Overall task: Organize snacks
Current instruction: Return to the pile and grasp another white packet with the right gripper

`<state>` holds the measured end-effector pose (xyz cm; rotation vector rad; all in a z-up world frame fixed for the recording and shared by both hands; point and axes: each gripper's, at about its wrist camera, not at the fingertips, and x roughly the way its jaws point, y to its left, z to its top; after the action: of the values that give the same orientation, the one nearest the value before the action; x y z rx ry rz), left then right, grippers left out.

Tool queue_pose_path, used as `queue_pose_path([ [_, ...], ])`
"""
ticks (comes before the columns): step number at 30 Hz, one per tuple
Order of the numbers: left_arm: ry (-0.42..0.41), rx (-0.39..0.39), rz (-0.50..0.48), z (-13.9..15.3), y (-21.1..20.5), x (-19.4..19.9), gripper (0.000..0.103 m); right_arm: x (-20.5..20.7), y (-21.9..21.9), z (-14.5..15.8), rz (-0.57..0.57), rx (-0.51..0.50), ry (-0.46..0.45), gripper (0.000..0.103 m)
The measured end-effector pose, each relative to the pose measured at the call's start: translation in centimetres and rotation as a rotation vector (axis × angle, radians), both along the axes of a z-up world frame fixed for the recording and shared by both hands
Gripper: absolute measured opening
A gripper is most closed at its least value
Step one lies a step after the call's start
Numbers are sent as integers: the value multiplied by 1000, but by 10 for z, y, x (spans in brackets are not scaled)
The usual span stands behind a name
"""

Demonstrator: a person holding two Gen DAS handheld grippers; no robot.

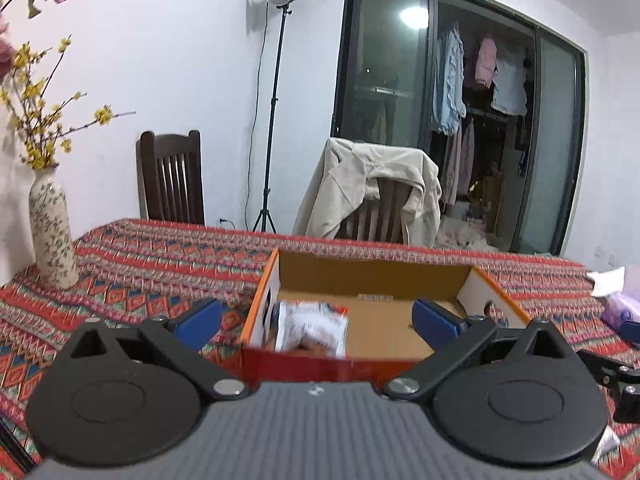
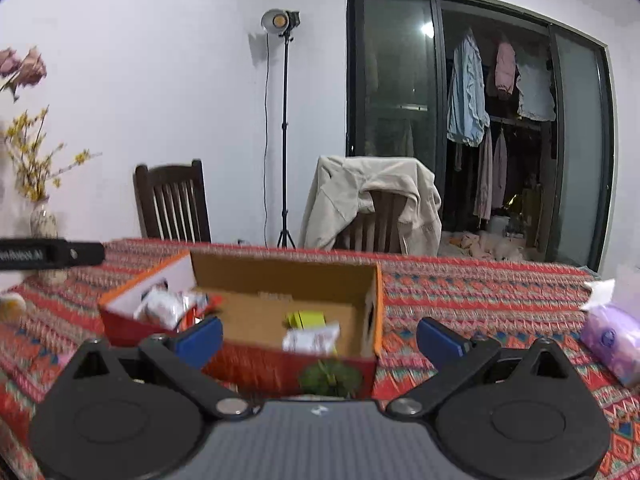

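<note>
In the lower middle of both views an open cardboard box [image 1: 372, 280] is seen on the patterned desk [image 1: 140, 272]. A white snack packet [image 1: 312, 330] lies in its left part; its print is too blurred to be read. The left claw [image 1: 316, 316] and the right claw [image 2: 318, 334] are spread apart and empty. A yellow packet [image 2: 306, 319] is seen in the box. White writing on a black bar [image 2: 48, 255] at the left edge is only partly legible.
</note>
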<state>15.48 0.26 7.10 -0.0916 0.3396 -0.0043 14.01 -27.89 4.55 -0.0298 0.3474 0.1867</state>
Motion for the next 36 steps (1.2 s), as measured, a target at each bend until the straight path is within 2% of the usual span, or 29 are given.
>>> queue_pose_path([
  [4, 30, 26, 2, -15, 3, -18, 103, -15, -11, -15, 2, 0, 38, 103],
  [13, 123, 52, -1, -51, 10, -45, 103, -36, -27, -51, 2, -82, 147, 103],
  [19, 149, 54, 2, -58, 10, -53, 103, -25, -34, -67, -4, -127, 229, 103],
  [24, 159, 42, 3, -60, 10, -54, 103, -3, -46, -82, -51, -143, 327, 103],
  [27, 168, 35, 7, -61, 10, -53, 103, 7, -60, -87, -39, -56, 379, 103],
  [35, 187, 15, 17, -65, 10, -52, 103, 9, -66, -89, 5, -48, 367, 103],
  [36, 189, 15, 17, -66, 10, -53, 103, 7, -65, -89, 7, -47, 360, 99],
])
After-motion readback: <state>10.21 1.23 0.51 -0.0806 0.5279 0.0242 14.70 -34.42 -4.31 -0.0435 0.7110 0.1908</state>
